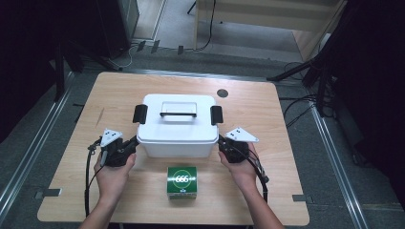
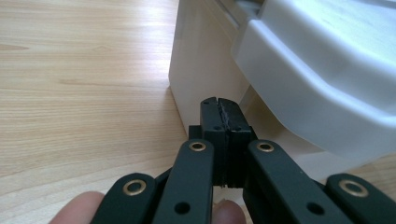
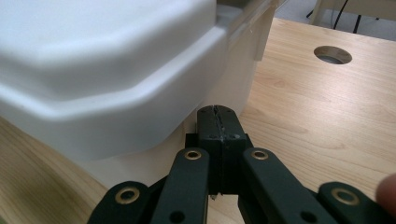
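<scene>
A white lidded plastic box (image 1: 176, 128) with a black top handle and black side latches stands mid-table. My left gripper (image 1: 135, 143) is shut and empty, its tips by the box's front left corner, just under the lid rim (image 2: 299, 88). In the left gripper view my left gripper (image 2: 219, 103) has its jaws pressed together beside the box wall (image 2: 201, 70). My right gripper (image 1: 220, 142) is shut and empty at the front right corner. In the right gripper view my right gripper (image 3: 217, 112) sits under the overhanging lid (image 3: 107, 88).
A small green box (image 1: 182, 182) marked 666 lies in front of the white box, between my hands. A round cable hole (image 1: 222, 93) is in the wooden table (image 1: 286, 191) behind the box. Dark stands and cables surround the table.
</scene>
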The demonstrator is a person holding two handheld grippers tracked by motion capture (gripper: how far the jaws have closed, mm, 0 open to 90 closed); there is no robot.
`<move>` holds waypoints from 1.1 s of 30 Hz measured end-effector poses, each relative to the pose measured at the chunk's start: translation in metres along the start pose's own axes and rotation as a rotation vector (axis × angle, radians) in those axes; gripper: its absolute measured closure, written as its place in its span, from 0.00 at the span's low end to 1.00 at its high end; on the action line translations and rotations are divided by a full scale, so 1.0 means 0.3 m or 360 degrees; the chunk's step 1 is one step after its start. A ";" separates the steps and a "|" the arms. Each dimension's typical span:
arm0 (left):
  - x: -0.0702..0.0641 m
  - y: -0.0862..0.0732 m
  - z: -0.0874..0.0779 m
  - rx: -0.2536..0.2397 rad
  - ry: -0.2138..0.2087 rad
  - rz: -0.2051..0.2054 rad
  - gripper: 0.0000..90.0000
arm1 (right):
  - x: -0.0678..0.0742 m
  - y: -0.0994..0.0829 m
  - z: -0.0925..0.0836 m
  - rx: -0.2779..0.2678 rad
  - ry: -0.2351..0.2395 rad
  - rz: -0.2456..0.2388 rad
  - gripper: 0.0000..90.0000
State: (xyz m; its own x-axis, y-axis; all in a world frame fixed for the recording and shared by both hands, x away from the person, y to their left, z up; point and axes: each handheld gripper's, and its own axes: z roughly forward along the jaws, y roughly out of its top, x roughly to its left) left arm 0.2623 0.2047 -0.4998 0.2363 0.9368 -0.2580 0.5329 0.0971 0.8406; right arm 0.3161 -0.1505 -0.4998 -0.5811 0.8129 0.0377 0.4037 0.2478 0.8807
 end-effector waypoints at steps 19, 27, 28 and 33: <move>0.132 -0.045 -0.106 -0.0115 0.0118 0.0024 0.45 | -0.100 -0.053 -0.129 -0.0138 -0.0188 -0.0026 0.52; 0.261 -0.097 -0.161 -0.0141 0.0235 -0.0025 0.00 | -0.186 -0.106 -0.241 -0.0090 -0.0272 0.0033 0.18; 0.264 -0.098 -0.158 -0.0135 0.0264 -0.0024 0.00 | -0.196 -0.109 -0.257 -0.0098 -0.0268 0.0054 0.14; 0.282 -0.121 -0.138 -0.0118 0.0357 0.0032 0.00 | -0.230 -0.083 -0.311 -0.0084 -0.0161 0.0057 0.00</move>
State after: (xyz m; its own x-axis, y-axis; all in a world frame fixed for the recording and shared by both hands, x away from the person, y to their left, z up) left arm 0.2295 0.2944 -0.5325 0.0555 0.9892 -0.1357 0.4669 0.0944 0.8793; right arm 0.2804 -0.2618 -0.4802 -0.4917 0.8705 0.0240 0.3834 0.1917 0.9034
